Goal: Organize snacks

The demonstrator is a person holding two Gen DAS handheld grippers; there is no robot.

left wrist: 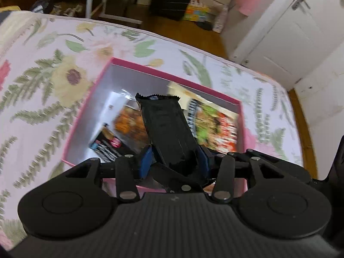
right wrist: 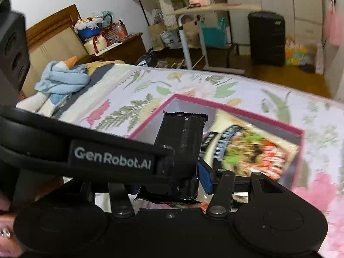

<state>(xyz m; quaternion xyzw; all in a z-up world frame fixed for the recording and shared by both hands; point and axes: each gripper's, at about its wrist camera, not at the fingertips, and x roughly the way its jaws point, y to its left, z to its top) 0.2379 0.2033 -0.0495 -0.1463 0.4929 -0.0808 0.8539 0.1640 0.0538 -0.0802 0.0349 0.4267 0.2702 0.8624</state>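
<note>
Floral bedspread carries a pink box of colourful snack packs; left tongs and right tongs each grip a crimped black wrapper.

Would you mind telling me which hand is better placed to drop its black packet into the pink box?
Probably the left. Its black packet hangs over the middle of the pink box, above the snack bags. The right one's packet sits nearer the box's near-left edge.
</note>
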